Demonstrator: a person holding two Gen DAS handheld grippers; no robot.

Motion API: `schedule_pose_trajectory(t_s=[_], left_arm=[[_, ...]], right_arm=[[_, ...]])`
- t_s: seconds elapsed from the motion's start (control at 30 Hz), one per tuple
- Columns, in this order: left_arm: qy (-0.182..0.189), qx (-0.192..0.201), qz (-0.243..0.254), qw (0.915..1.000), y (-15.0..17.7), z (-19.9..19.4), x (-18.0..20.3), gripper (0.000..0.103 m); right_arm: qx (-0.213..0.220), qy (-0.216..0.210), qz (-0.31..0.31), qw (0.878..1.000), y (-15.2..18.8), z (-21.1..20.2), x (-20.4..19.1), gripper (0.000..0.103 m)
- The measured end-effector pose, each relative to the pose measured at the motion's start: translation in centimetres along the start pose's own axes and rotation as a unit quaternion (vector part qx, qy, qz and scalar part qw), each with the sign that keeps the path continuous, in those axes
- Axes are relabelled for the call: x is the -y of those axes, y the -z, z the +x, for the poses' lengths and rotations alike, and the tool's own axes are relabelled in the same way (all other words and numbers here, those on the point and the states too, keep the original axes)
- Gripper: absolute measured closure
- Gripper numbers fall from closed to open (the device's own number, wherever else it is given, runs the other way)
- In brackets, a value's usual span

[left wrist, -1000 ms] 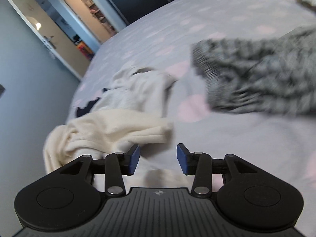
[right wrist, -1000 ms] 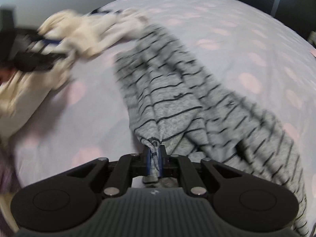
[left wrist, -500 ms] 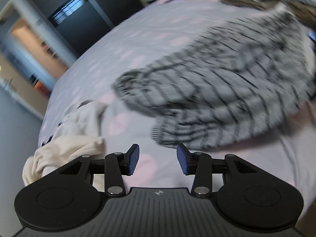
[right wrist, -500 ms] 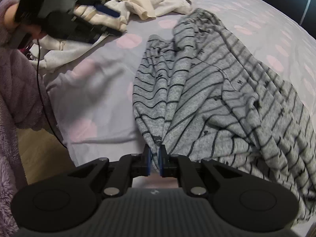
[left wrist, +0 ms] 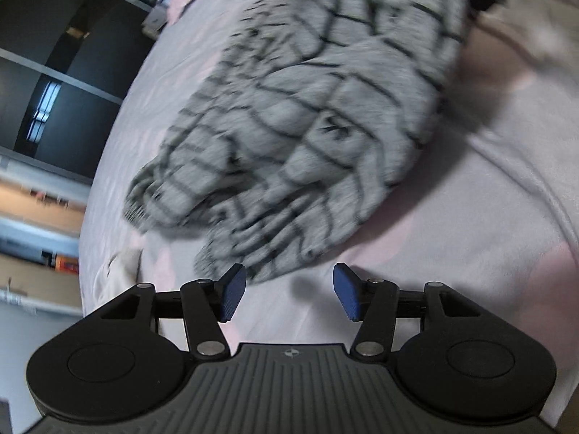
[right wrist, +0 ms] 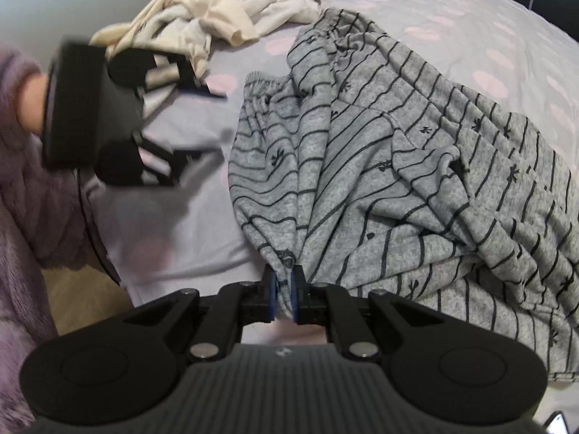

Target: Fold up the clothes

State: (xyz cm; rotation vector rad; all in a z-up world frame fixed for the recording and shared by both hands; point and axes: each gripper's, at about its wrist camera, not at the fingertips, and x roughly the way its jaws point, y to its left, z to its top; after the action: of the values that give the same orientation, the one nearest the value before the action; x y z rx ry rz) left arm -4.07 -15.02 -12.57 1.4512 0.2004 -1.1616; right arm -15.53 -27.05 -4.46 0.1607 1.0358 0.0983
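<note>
A grey garment with thin black stripes (right wrist: 380, 152) lies crumpled on the bed. My right gripper (right wrist: 283, 298) is shut on a bunched edge of it near the bed's front edge. In the left wrist view the same striped garment (left wrist: 307, 108) fills the middle, blurred. My left gripper (left wrist: 289, 294) hovers just short of its near hem, jaws opening, nothing between them. In the right wrist view the left gripper (right wrist: 202, 123) shows at the left, held by a hand in a purple fleece sleeve (right wrist: 18, 188).
A heap of cream and white clothes (right wrist: 217, 18) lies at the bed's far left corner. The bedsheet (right wrist: 470, 29) is lilac with pink spots. Dark wardrobe doors (left wrist: 54, 72) stand beyond the bed. Wooden floor (right wrist: 72, 289) shows below the bed's edge.
My left gripper swung away from the cream heap, rolled, and came down toward the striped garment's hem, with its jaws wider. The right gripper kept its hold and drew the garment nearer.
</note>
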Motion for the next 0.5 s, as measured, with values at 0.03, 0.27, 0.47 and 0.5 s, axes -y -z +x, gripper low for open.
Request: schedule_pose_trajectory(t_s=[0.03, 0.27, 0.47, 0.5], left_arm=[[-0.001, 0.005, 0.011, 0.9999, -0.3, 0.3, 0.4, 0.051], [-0.019, 0.007, -0.034, 0.9992, -2.0, 1.7, -1.2, 0.101], [-0.07, -0.018, -0.151, 0.9859, -0.8, 0.6, -6.8, 0.102], [-0.084, -0.024, -0.164, 0.9826, -0.5, 0.4, -7.6, 0.102]], right_arm=[[0.006, -0.005, 0.007, 1.0, 0.0, -0.2, 0.1, 0.094], [0.025, -0.014, 0.027, 0.999, 0.3, -1.4, 0.8, 0.088], [0.038, 0.026, 0.031, 0.998, 1.5, -2.6, 2.0, 0.067], [0.039, 0.036, 0.035, 0.998, 1.7, -2.8, 2.4, 0.066]])
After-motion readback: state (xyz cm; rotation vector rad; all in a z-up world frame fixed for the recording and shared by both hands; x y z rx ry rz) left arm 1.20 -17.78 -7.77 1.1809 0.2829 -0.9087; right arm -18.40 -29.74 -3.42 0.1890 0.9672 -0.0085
